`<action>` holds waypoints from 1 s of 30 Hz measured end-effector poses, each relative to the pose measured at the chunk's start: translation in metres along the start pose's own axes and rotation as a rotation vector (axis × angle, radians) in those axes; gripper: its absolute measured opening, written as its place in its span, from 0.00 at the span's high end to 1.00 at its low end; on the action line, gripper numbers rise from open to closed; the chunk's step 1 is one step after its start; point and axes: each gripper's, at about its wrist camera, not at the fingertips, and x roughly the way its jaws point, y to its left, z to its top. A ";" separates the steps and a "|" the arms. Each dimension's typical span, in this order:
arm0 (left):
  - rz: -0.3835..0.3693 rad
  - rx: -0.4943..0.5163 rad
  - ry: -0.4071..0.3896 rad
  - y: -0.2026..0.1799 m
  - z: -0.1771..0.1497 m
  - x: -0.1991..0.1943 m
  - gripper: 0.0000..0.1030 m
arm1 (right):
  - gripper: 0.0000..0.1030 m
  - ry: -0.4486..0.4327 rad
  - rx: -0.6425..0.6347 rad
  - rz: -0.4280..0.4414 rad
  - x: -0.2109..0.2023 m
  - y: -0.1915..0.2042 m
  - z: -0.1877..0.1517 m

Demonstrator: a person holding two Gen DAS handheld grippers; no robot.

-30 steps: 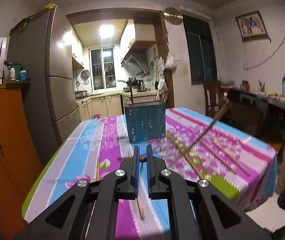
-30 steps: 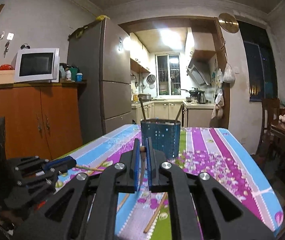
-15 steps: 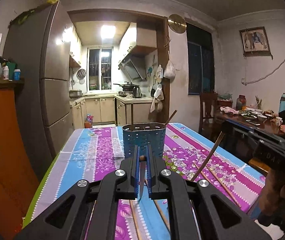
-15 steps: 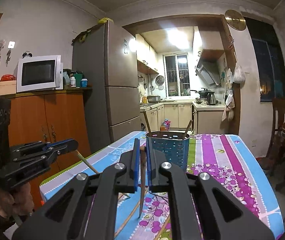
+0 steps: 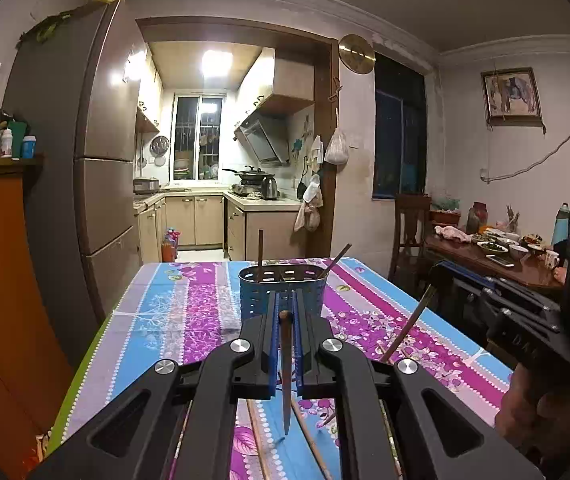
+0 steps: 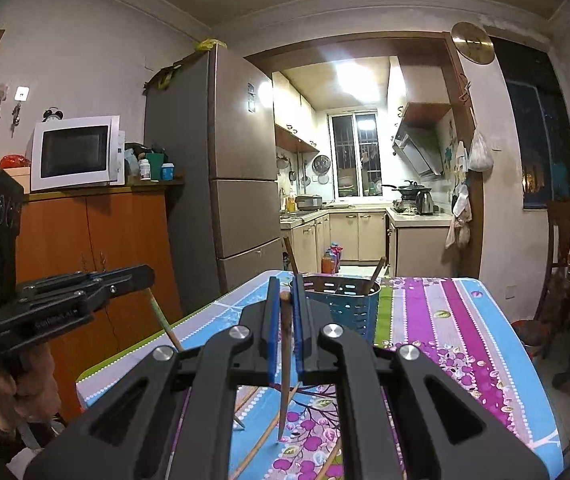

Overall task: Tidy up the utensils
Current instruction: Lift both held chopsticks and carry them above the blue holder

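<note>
Left wrist view showed the left claw (image 5: 285, 312) closed on a dark chopstick (image 5: 285, 372), gripped near its top and hanging almost straight down, its tip above the striped floral table (image 5: 189, 312). Just beyond the fingertips stood the blue perforated utensil holder (image 5: 253, 300), with two sticks already leaning inside it. Several loose chopsticks (image 5: 309, 440) lay on the table beneath the claw. At the right edge of this view the right claw (image 5: 441, 270) appeared, clamped on a slanting chopstick (image 5: 407, 328).

Right wrist view showed the same right claw (image 6: 283, 294) pinched shut on its own chopstick (image 6: 285, 368), held near the upper end and pointing down over the table (image 6: 465, 320). The utensil holder (image 6: 349, 312) sat just ahead and slightly right of it. At the left edge the left claw (image 6: 141, 276) held its pale-tipped stick (image 6: 163, 322) aslant, off the table's near corner. More chopsticks (image 6: 263, 444) lay flat below.
</note>
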 end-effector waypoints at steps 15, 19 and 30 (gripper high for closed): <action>0.108 0.029 0.037 -0.015 0.005 0.021 0.93 | 0.95 -0.003 -0.008 0.001 0.003 -0.003 0.005; 0.124 0.026 0.042 -0.016 0.006 0.026 0.93 | 0.95 0.006 -0.007 0.001 0.006 -0.004 0.006; 0.142 0.041 0.043 -0.016 0.010 0.031 0.93 | 0.95 -0.003 -0.003 -0.008 0.004 -0.010 0.014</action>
